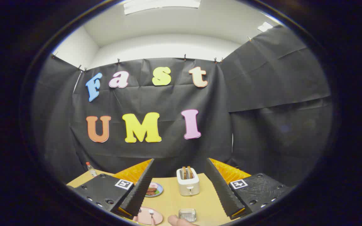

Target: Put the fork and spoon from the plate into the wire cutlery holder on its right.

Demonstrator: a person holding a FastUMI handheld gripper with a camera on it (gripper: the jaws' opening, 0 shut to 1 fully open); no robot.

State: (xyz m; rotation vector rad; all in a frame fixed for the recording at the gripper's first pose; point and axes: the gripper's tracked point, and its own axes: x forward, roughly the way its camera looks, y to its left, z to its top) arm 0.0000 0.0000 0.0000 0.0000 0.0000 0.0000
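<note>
Below the tongs [179,188], spread wide and holding nothing, the pink plate [143,217] carries a utensil [151,215]; the wire holder [187,215] sits just right. Risk: descending from this height, a misjudged approach could nudge the holder or the toaster [187,181].

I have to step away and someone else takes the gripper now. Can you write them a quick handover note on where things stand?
Gripper: fingers wide open, holding nothing, raised above the table.
Pink plate: low between the fingers, next to the left one, with a utensil lying on it; I can't tell fork from spoon, or whether both are there.
Wire cutlery holder: right of the plate, looks empty from here.
A person's finger rests just in front of the holder.
Further back: toaster, a plate of food, a small bottle.
Done: nothing moved, as far as I can see. Left: fork and spoon into the holder.
</note>
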